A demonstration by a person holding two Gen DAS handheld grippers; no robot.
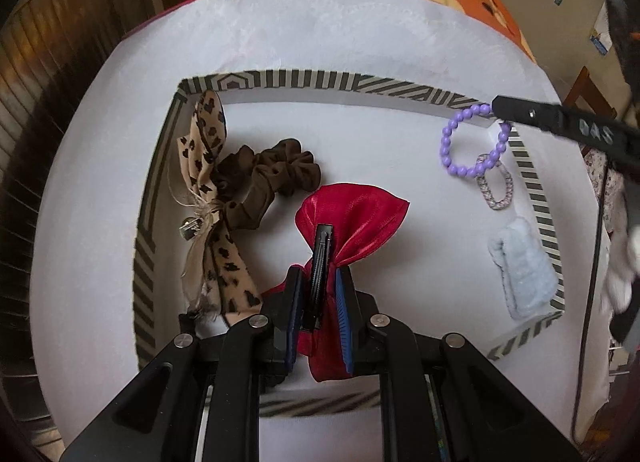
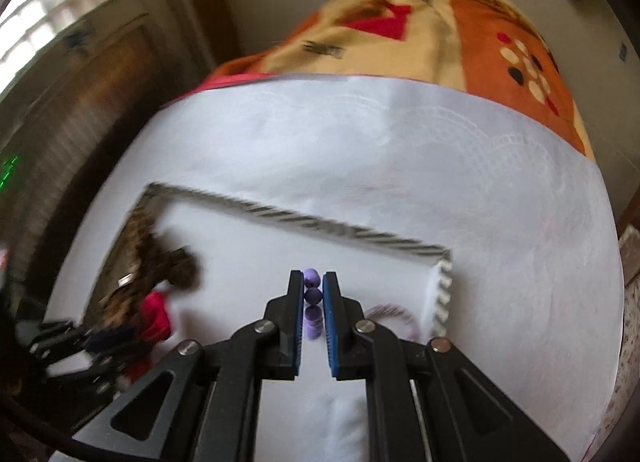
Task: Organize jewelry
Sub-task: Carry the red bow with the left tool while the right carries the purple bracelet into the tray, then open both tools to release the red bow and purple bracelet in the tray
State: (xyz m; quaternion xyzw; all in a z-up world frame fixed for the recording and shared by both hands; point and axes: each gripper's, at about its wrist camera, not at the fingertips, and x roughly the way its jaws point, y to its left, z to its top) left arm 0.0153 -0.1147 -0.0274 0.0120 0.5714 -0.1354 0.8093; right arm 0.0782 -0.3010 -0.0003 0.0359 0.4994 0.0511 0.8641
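Over the tray's (image 1: 256,82) far right corner a purple bead bracelet (image 1: 450,141) hangs pinched in the right gripper (image 2: 313,290), while near the front edge the left gripper (image 1: 320,282) clamps a red satin bow (image 1: 356,209), its lower half hidden, the right view blurred.

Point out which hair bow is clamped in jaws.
The red satin bow, pinched in the left gripper; the leopard-print bow lies free in the tray.

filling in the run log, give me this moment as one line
left gripper: shut on red bow clip | right gripper: shut on purple bead bracelet | both over striped tray
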